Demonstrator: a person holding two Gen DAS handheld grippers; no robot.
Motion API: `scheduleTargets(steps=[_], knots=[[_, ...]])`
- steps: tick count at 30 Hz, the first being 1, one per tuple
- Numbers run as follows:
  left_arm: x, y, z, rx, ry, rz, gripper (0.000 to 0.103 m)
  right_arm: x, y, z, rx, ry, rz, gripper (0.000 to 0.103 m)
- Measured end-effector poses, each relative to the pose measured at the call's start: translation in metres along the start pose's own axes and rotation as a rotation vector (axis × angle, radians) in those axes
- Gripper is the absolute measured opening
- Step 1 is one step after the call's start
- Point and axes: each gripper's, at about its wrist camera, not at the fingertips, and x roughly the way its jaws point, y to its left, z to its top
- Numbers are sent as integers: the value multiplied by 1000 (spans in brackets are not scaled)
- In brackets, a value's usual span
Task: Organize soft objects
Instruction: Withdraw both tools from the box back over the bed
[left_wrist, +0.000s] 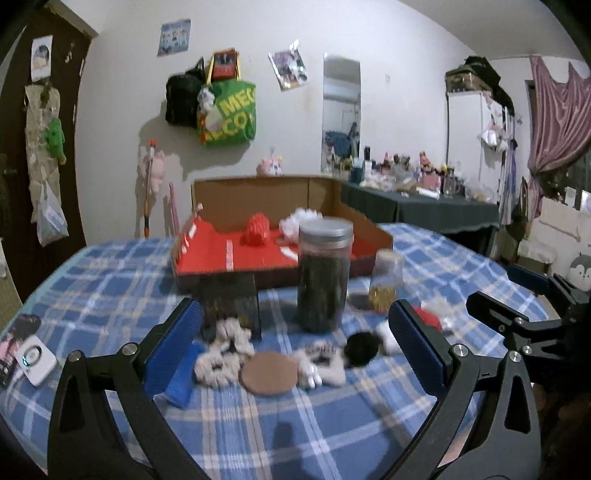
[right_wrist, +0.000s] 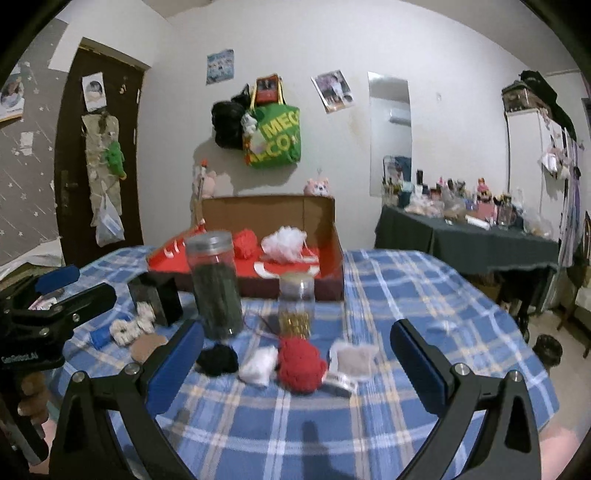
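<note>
Inside the cardboard box (right_wrist: 328, 236) we see two pompoms; scrunchies (left_wrist: 225, 350) and red yarn ball (right_wrist: 301, 363) wait outside, both our grippers (left_wrist: 295, 343) (right_wrist: 295, 354) wide, empty.

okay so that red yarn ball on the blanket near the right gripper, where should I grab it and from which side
Probably pinch the red ball across its middle, coming straight down from above with the right gripper open. It is round and soft, so any width works. A white puff touches its left and a beige pouch lies right, so a low sideways approach would likely snag those.
</note>
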Motion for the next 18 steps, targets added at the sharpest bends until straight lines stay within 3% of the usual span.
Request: scheduleTargets(steps=[8,18], knots=[[25,8,-22,-18,117,8,103,23,-5,-24,25,98,0,103],[45,15,-35,1,199,25,103,41,-7,-34,37,159,8,103]])
